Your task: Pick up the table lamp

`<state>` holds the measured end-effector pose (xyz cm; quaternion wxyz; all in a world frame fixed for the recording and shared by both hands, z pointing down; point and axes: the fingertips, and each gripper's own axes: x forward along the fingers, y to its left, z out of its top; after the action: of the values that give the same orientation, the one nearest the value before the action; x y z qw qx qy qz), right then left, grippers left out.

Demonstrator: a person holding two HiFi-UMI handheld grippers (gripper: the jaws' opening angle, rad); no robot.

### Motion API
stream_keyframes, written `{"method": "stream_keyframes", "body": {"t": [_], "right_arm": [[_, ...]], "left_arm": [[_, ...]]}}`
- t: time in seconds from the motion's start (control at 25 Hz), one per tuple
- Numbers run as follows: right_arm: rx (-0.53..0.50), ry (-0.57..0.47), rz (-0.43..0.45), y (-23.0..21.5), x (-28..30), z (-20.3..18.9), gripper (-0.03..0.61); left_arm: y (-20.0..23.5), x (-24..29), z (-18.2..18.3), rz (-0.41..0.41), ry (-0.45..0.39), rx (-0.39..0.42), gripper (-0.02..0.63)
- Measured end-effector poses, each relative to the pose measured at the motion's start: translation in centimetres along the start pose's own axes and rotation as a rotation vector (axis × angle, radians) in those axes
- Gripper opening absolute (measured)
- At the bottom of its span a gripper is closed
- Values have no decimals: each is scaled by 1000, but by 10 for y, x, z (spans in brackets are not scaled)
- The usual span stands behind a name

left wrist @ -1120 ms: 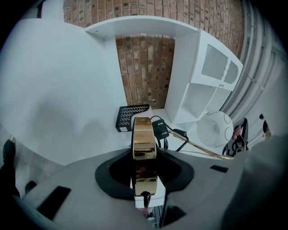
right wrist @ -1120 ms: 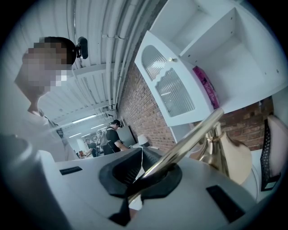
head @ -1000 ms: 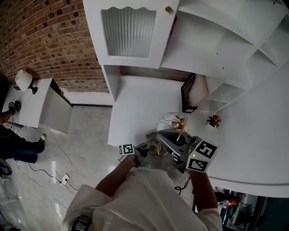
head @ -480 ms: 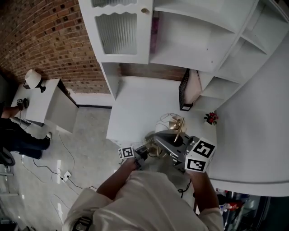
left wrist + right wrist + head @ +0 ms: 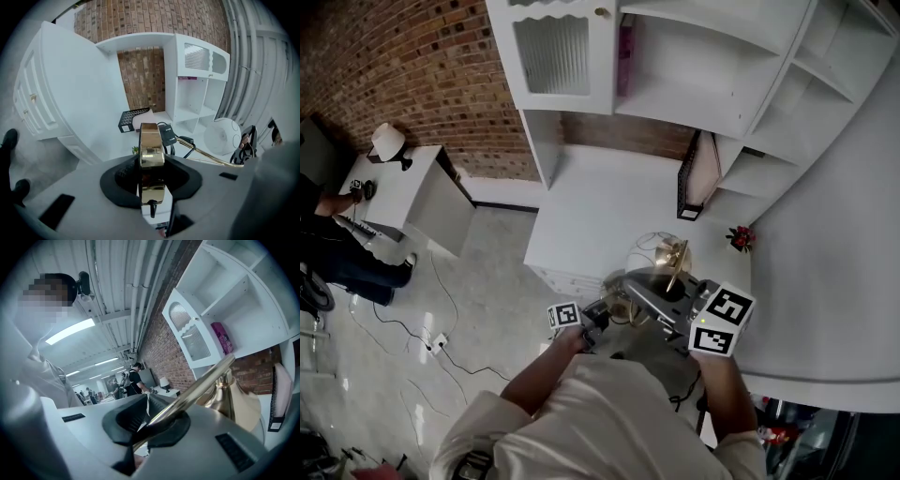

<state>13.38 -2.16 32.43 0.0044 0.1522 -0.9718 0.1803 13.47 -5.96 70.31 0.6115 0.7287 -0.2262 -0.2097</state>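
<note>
Ceiling striplight (image 5: 70, 331): right gripper view only.

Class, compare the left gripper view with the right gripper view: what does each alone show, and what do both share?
Only the left gripper view: the grey floor, a black plug, and the left gripper shut on a flat gold part of the table lamp. Only the right gripper view: ceiling strip lights, distant people, and the right gripper shut on the lamp's gold rod. Both: the brick wall and the white cabinet with its ribbed door.
</note>
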Motion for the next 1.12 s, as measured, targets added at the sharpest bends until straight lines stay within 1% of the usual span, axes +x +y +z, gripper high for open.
{"method": "stream_keyframes", "body": {"t": [0.24, 0.36, 0.48, 0.6, 0.64, 0.72, 0.76, 0.88, 1.12], "right_arm": [[-1, 10, 50, 17, -5, -10, 26], [-1, 14, 71, 25, -1, -12, 26], [2, 14, 84, 31, 6, -12, 26], [5, 15, 90, 37, 15, -14, 27], [5, 16, 92, 38, 18, -14, 27], [4, 17, 92, 41, 25, -15, 28], [3, 18, 91, 42, 30, -15, 28], [2, 19, 81, 45, 43, -16, 28], [11, 17, 62, 49, 64, -15, 29]], "left_arm": [[-1, -20, -8, 27, -40, 13, 130], [-9, -28, -8, 0, -62, 7, 130], [1, -44, -4, 68, -61, 64, 130], [-4, -53, -3, 31, -75, 18, 130], [-7, -55, 0, 18, -75, 24, 130], [-4, -64, 8, 39, -66, 66, 130], [-2, -68, 10, 50, -66, 57, 130], [0, -77, 14, 37, -68, 10, 130], [1, -92, 25, 33, -58, 3, 130]]}}
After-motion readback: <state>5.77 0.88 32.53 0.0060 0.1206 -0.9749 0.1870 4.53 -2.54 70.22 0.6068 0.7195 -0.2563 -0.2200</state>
